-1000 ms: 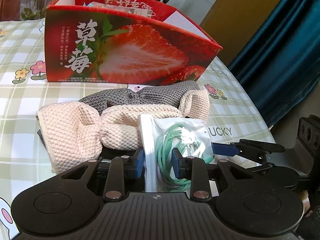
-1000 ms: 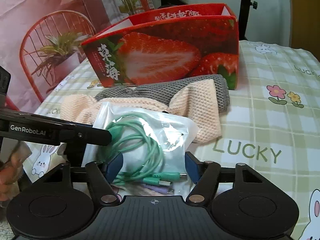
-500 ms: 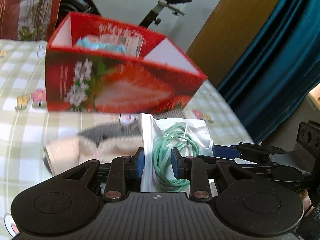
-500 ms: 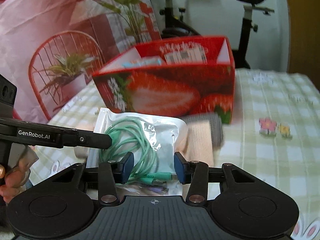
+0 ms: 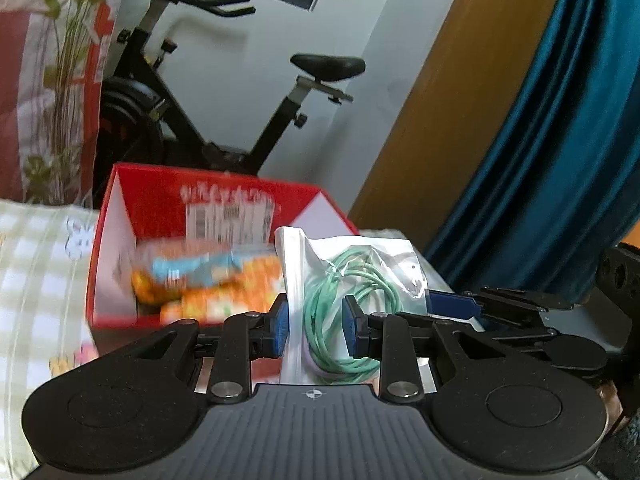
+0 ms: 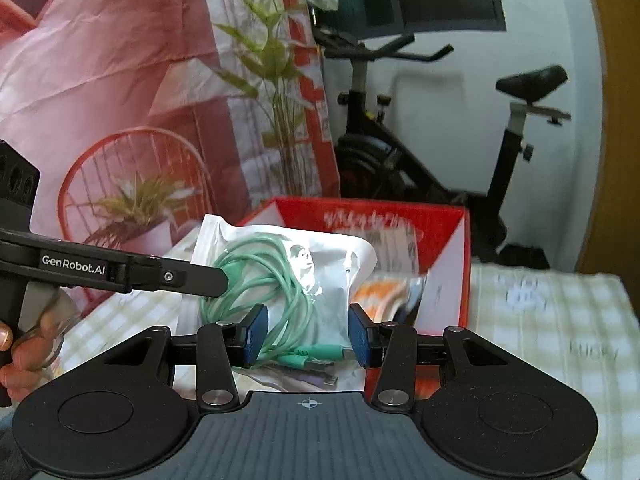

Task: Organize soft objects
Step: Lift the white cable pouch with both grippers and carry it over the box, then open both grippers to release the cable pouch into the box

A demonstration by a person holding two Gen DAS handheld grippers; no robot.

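A clear plastic bag with a coiled green cable (image 5: pixel 352 280) hangs in the air, held from two sides. My left gripper (image 5: pixel 316 330) is shut on the bag's left part, its blue pads pressing the plastic and the cable. My right gripper (image 6: pixel 307 336) is shut on the same bag (image 6: pixel 288 268) near the cable's plugs. Each gripper shows in the other's view: the right one's blue finger (image 5: pixel 452 304) and the left one's black finger (image 6: pixel 200 278). Just behind the bag stands the open red strawberry box (image 5: pixel 208 188), also seen from the right wrist (image 6: pixel 380 208).
Blurred orange and blue packets (image 5: pixel 208 280) lie inside the box. A checked tablecloth (image 6: pixel 552 320) covers the table. An exercise bike (image 5: pixel 224 100) stands behind it, with a blue curtain (image 5: pixel 560 160) at the right. A hand (image 6: pixel 16 360) holds the left gripper's grip.
Both grippers rose with the bag, off the folded towels, which dropped out of view. The right jaws narrowed onto the bag. The box's inside has come into view.
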